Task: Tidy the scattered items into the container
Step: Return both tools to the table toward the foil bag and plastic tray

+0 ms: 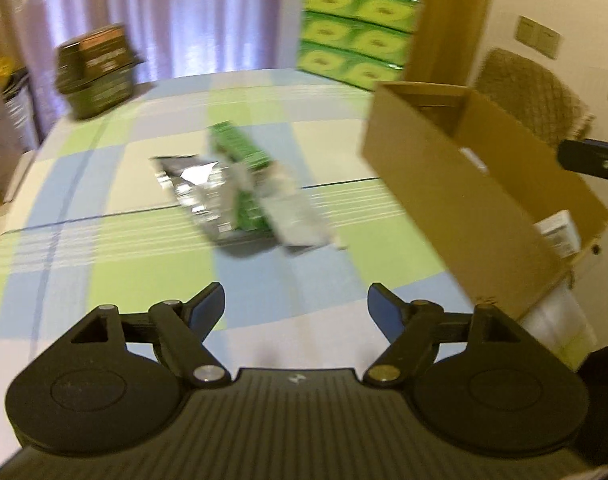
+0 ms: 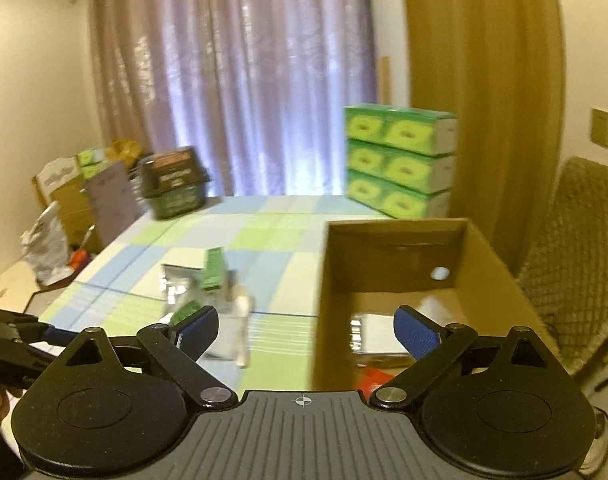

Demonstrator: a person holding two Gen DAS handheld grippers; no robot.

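I read this as the gap between pickups: both of my tools are empty. The left gripper (image 1: 295,306) stands spread wide with nothing between its blue pads, hovering over the checked tablecloth (image 1: 115,280) and aimed at the scattered pile at about 12 o'clock from it. The right gripper (image 2: 306,330) is likewise released and holds nothing; it hangs at the near edge of the cardboard box (image 2: 392,248), whose open mouth lies at 1 o'clock from its fingers.

The pile sits mid-table, just left of the box: a silver foil pouch (image 1: 191,188), a green carton (image 1: 239,148) lying across it, and a pale packet (image 1: 299,216) at the pile's 4 o'clock side. These overlap, though I cannot tell exactly how.

My judgement is that the next move is the left tool's: advance to 12 o'clock, drop onto the topmost piece (the green carton looks the easiest to straddle), clench, then carry it to 2 o'clock over the box wall. The foil pouch will likely be slippery and flat, so an edge grip seems wiser.

Both views are smeared. Inside the box I make out something white and flat and a red scrap, nothing more. The box's far right corner is cut off in the left view, where the right tool's tip pokes in at 3 o'clock.
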